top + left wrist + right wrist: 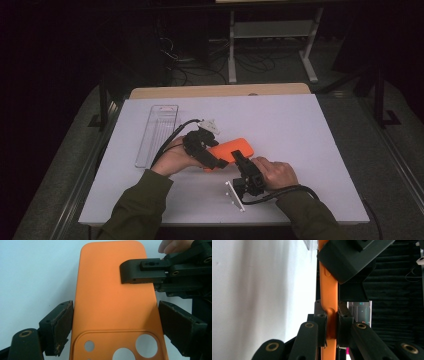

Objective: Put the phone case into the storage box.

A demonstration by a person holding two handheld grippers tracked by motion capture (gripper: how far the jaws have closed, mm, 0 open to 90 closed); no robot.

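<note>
Both claws grip the orange phone case [231,150] by its edges: left claw [216,159] across its width, right claw [239,159] across one thin edge

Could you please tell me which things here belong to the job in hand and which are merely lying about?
In use:
orange phone case
left gripper, its pads on the case's two long edges
right gripper, clamped across the case's thin edge

Lying about:
clear plastic package
small white piece near the table's front edge
</note>
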